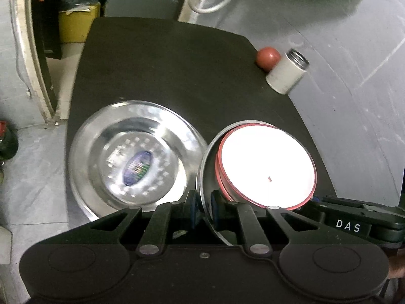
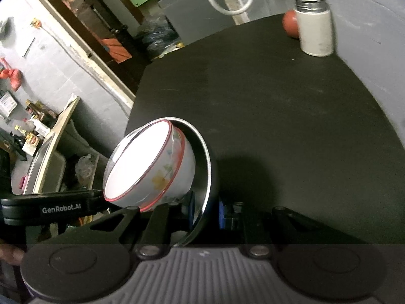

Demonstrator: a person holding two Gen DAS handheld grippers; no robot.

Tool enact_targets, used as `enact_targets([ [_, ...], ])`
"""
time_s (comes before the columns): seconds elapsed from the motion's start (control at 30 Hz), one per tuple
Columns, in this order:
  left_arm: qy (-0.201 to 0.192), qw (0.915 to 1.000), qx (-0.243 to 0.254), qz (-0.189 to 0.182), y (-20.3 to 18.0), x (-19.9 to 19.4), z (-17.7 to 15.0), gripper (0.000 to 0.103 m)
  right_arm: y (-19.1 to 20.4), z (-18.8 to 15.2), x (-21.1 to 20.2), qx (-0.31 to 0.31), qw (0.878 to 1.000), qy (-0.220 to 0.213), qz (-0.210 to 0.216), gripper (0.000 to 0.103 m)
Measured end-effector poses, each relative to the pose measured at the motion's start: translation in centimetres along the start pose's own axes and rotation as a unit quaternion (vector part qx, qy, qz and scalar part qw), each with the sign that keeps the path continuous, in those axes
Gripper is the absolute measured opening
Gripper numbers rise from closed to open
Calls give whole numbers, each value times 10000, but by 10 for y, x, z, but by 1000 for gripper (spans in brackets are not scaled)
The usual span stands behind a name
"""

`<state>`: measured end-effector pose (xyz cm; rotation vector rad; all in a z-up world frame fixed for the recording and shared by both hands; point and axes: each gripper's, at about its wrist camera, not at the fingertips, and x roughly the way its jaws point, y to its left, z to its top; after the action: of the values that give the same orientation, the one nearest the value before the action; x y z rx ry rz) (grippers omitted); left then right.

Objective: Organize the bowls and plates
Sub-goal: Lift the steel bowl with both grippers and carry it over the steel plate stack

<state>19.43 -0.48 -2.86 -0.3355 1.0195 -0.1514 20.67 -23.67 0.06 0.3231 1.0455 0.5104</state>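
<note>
A steel plate [image 1: 207,157] carries a white bowl [image 1: 265,162] with a red rim. My left gripper [image 1: 204,202] is shut on this plate's near rim. In the right wrist view the same plate [image 2: 203,157] and the flower-patterned bowl [image 2: 152,167] appear tilted. My right gripper [image 2: 206,210] is shut on the plate's rim from the other side. A second, larger steel plate [image 1: 134,152] lies flat on the black table [image 1: 164,71], just left of the held one. It has a blue oval sticker at its centre.
A white canister [image 1: 287,72] with a metal mouth and a red ball [image 1: 268,57] stand at the table's far right corner by the grey wall. The table's left edge drops to the floor. Shelves and clutter lie beyond it.
</note>
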Motion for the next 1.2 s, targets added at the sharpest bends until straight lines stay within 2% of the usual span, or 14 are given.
enact_targets([
  [0.73,-188,9976,-439,495,67,-16,15,10,67,28,57,-583,9972,336,325,21],
  [1.2,-157,9960,-570,675,87,-5,18,11,80,34,83,-731,9954,537,317,20],
])
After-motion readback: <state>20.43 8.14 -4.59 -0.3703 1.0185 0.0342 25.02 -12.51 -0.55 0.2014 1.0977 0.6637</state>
